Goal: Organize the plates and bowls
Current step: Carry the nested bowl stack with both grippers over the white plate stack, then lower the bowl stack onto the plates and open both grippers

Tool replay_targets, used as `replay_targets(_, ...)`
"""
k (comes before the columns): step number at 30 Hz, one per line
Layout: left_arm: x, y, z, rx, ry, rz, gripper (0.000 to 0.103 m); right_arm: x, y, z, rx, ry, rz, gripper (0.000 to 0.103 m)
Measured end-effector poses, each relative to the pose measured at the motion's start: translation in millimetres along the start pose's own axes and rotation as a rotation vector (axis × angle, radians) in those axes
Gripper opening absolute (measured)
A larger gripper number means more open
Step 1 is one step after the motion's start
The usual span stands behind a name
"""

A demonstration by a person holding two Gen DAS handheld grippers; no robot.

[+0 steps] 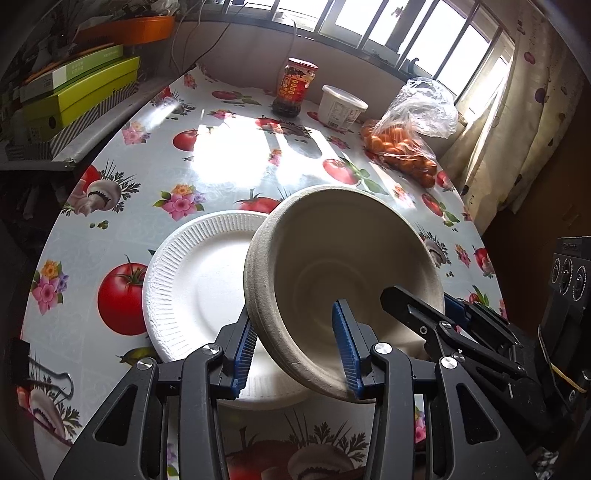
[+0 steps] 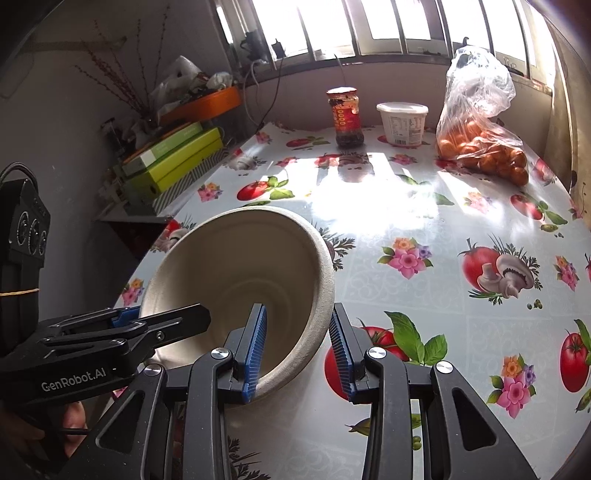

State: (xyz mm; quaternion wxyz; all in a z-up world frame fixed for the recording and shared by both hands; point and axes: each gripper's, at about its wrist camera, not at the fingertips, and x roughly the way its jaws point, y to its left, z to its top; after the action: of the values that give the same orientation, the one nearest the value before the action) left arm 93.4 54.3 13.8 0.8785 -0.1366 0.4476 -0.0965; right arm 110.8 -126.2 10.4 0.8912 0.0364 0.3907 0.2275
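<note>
1. Blue-ribbed pads of the left gripper (image 1: 297,354) pinch the near wall of a beige pulp bowl (image 1: 332,258), one pad inside, one outside.
2. Right gripper (image 2: 299,350) straddles the opposite rim; whether its pads press is unclear.
3. Bowl is tilted, lifted, matte and rough-rimmed.
4. Beneath and left of the left gripper lies a white ribbed plate (image 1: 192,280) on the tablecloth.

Barred window (image 2: 369,26) sunlit; patterned curtain (image 1: 517,122); glare on floral tablecloth (image 2: 406,229).

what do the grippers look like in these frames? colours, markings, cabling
Both are alike: the left gripper and right gripper have black plastic linkage arms with silver pivot bolts and ribbed blue finger pads. The right wrist view shows the left unit printed "GenRobot.AI" in white, with a black cable and yellow band.
</note>
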Motion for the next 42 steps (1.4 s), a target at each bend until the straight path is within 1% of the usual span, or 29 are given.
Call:
replay_targets(4, 0.4, 12.7, 4.7, -0.040, 0.002, -0.005, 0.042, 8.5, 3.7, 3.9, 0.000, 0.017, 0.027, 0.034)
replay_targets(8, 5.4, 21.0, 5.2, -0.053, 0.020, 0.017, 0.042, 15.9, 10.2, 7.4, -0.011, 0.026, 0.039, 0.034)
replay_targets(18, 6.6, 37.4, 10.1, -0.093, 0.016, 0.034, 0.042, 32.7, 16.6, 16.1, -0.016, 0.056, 0.068, 0.034)
replay_targets(23, 12.1, 43.0, 9.2, -0.109, 0.035, 0.043, 0.042, 41.1, 18.3, 18.9, -0.018, 0.075, 0.076, 0.034)
replay_targets(29, 13.7, 47.0, 10.1, -0.124, 0.037, 0.041, 0.042, 46.4, 19.5, 20.8, -0.022, 0.085, 0.075, 0.034)
replay_targets(42, 14.5, 47.5, 10.8, -0.115, 0.037, 0.049, 0.042, 46.4, 20.7, 21.0, -0.023, 0.085, 0.075, 0.035)
